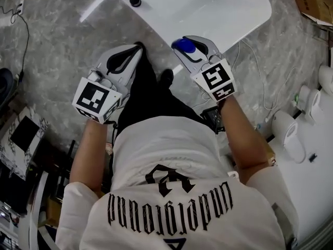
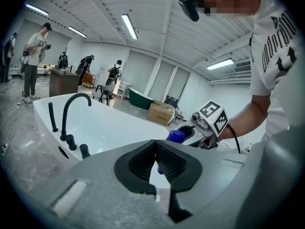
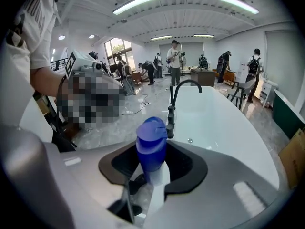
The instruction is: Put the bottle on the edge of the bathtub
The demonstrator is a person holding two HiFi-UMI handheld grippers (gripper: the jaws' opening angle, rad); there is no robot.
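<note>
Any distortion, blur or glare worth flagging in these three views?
Head view: sharp and evenly lit, with the white bathtub rim slightly blown out. Left gripper view: strong fisheye bending, dark corners, bright ceiling lights. Right gripper view: same fisheye; the bottle looks slightly soft up close.

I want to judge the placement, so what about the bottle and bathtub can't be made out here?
Base and label of the bottle: in the right gripper view, covered by the right tongs; the head view shows only its blue cap.
Far end of the bathtub: in the head view, cut off by the top edge.
Spout of the faucet: in the head view, cut off by the same edge; only two knobs show.
</note>
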